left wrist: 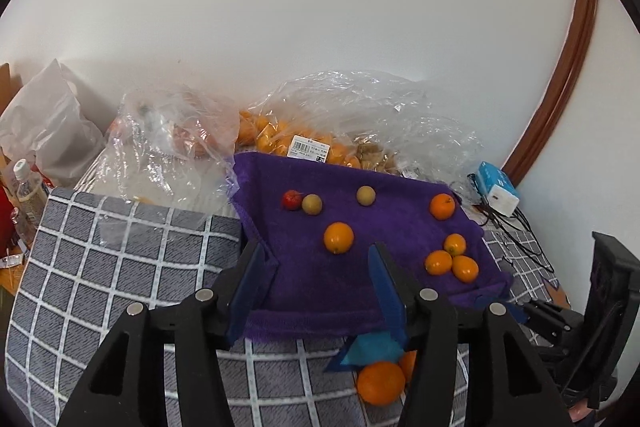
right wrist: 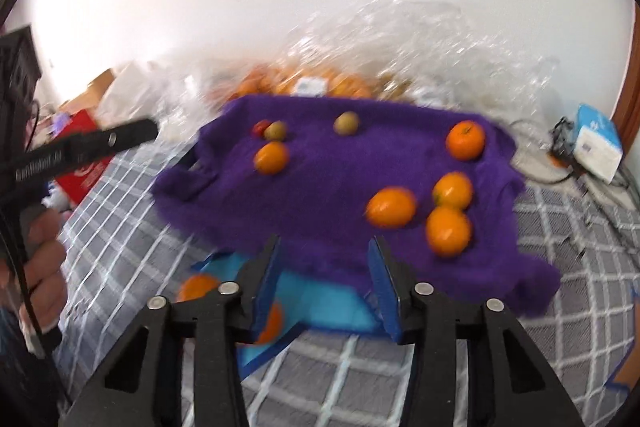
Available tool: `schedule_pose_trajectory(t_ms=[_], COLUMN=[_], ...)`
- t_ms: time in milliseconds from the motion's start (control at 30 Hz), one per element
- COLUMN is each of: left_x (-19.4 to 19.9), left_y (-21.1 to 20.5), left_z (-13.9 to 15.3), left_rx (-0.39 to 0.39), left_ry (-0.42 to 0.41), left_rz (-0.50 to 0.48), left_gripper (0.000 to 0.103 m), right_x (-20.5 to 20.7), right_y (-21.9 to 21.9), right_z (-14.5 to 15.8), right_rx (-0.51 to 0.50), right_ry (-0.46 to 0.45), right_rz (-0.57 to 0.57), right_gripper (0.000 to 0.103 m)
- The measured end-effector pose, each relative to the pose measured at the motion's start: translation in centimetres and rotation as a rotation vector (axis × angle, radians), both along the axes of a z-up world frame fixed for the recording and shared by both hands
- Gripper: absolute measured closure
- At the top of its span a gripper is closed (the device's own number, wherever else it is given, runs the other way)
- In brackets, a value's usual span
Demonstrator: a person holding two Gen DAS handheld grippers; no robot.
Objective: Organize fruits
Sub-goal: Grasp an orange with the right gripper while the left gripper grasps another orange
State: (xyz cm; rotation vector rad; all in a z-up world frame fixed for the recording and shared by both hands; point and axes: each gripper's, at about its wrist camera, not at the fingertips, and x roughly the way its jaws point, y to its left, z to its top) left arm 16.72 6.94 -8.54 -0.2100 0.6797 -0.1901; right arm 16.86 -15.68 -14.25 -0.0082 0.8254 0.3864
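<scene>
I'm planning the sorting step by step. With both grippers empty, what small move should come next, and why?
Probably ease the left gripper forward and down onto the lone orange just ahead of its fingers. Its jaws stand open and empty, and that orange lies apart from the others on the purple towel, so nothing crowds the grasp. The right gripper is open too, but its view is blurred.

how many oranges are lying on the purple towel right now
5 round oranges on the purple towel: one mid-towel, one at the far right corner, three clustered near the right edge. None looks hidden.
</scene>
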Motion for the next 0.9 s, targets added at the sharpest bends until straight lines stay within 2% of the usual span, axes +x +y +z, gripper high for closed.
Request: schedule_pose_trajectory(t_ms=[100, 233, 400, 633, 900], left_x=[-1.9, -3.7, -4.7, -4.8, -3.7], left_y=[0.9, 1.9, 2.7, 0.1, -4.4], left_z=[-0.7, -2.7, -3.8, -4.4, -5.4], left_rx=[0.017, 0.046, 0.033, 0.084, 0.098], left_ry=[0.019, 0.073, 0.111, 0.13, 0.176], left_rz=[-0.003, 0.002, 0.007, -0.036, -0.137], left_gripper=[0.049, 0.049, 0.049, 0.049, 0.049], right_x=[-1.5, -2.1, -1.6, -1.0, -2.0], right_y=[1.2, 2.7, 3.9, 3.0, -3.9], right_z=[-0.8, -2.3, -3.6, -3.9, -2.0], right_rx=[0.004, -0.052, -0.068, -0.052, -0.031], right_ry=[0.017, 0.043, 0.073, 0.098, 0.063], right_rz=[0.062, 0.099, 0.128, 0.092, -0.1], right_gripper=[0.059, 0.059, 0.059, 0.063, 0.063])
